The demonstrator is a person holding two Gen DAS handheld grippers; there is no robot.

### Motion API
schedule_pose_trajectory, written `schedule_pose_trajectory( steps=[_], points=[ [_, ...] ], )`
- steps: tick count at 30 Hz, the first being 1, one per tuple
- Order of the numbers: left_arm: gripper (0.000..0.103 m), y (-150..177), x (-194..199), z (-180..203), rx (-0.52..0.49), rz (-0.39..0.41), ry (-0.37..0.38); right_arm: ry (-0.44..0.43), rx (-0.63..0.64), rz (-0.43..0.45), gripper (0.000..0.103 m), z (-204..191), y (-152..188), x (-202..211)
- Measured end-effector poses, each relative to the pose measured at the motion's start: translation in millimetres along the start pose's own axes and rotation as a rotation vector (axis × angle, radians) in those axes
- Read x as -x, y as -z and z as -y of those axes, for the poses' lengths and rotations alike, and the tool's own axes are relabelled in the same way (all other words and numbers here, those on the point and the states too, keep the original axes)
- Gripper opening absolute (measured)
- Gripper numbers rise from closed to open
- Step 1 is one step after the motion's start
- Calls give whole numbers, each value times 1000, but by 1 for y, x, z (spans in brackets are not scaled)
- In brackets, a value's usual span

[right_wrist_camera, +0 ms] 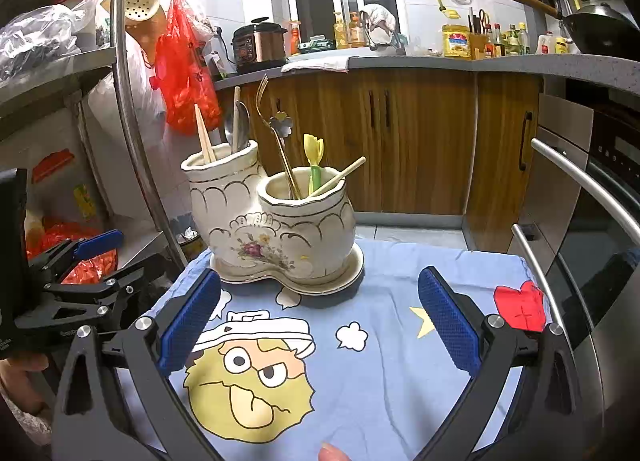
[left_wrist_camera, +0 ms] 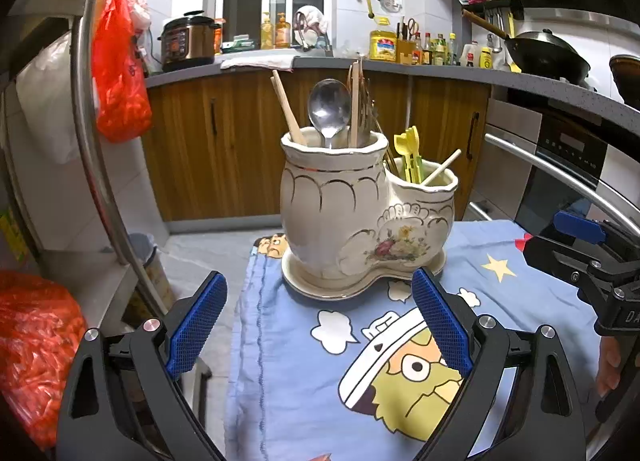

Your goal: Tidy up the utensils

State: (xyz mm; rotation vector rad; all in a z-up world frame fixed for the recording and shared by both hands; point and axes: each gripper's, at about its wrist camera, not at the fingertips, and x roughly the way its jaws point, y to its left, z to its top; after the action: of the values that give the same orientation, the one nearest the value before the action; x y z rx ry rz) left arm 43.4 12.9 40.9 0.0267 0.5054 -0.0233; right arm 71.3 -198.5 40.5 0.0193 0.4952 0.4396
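Left tool [left_wrist_camera: 320, 325] and right tool [right_wrist_camera: 320, 321] both tilted downward over the counter [right_wrist_camera: 400, 401], jaws spread wide, nothing between the ribbed blue pads [left_wrist_camera: 196, 325]. Glossy cream ceramic holder [left_wrist_camera: 360, 217], boot-shaped with two cups, gilt scallops and a floral print, sat on its saucer just beyond them. Steel spoon [left_wrist_camera: 330, 109] and wooden chopsticks [left_wrist_camera: 286, 109] stood in the taller cup; yellow plastic fork [right_wrist_camera: 314, 153] in the lower one. Cartoon cloth [right_wrist_camera: 360, 361] covered the counter.
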Motion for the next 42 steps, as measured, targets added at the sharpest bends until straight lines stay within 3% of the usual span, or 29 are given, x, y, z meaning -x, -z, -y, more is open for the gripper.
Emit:
schedule_pose_trajectory(
  steps=[42],
  points=[
    [93, 0, -1, 0, 4, -9, 0, 0, 9, 1, 97, -4, 0, 0]
  ],
)
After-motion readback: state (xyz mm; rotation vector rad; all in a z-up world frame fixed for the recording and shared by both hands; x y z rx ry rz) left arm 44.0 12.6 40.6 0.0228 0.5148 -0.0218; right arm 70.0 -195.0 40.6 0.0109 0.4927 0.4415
